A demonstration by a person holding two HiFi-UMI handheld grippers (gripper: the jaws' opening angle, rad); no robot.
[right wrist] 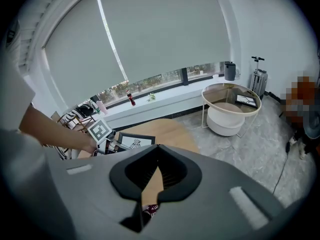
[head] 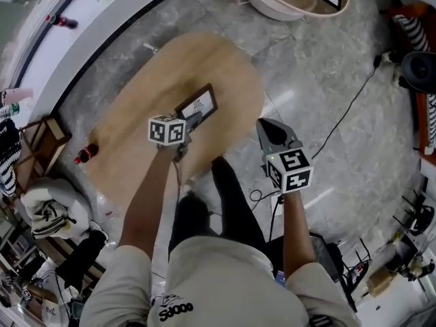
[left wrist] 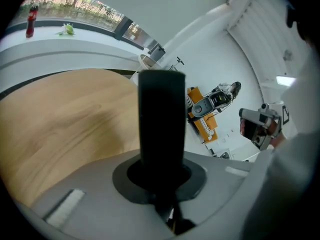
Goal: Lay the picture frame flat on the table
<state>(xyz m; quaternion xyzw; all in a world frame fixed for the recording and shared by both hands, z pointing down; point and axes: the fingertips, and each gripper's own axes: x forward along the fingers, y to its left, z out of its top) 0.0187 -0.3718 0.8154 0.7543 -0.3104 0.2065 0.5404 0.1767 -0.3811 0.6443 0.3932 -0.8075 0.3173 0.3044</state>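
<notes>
The black picture frame (head: 199, 103) with a white print is low over the middle of the oval wooden table (head: 129, 94), print facing up; whether it rests flat I cannot tell. My left gripper (head: 191, 122) is shut on the frame's near edge. In the left gripper view the frame (left wrist: 161, 115) rises edge-on as a black bar from between the jaws. My right gripper (head: 268, 131) hangs over the floor just off the table's right edge, jaws shut and nothing in them. From the right gripper view the frame (right wrist: 134, 140) and the left gripper's marker cube (right wrist: 100, 130) show beyond the jaws.
A cola bottle (head: 86, 154) stands at the table's left edge. A round white side table (head: 286, 4) holding another framed picture is at the back right. A black cable (head: 351, 111) crosses the grey floor. Bags and a rack (head: 41, 203) crowd the left.
</notes>
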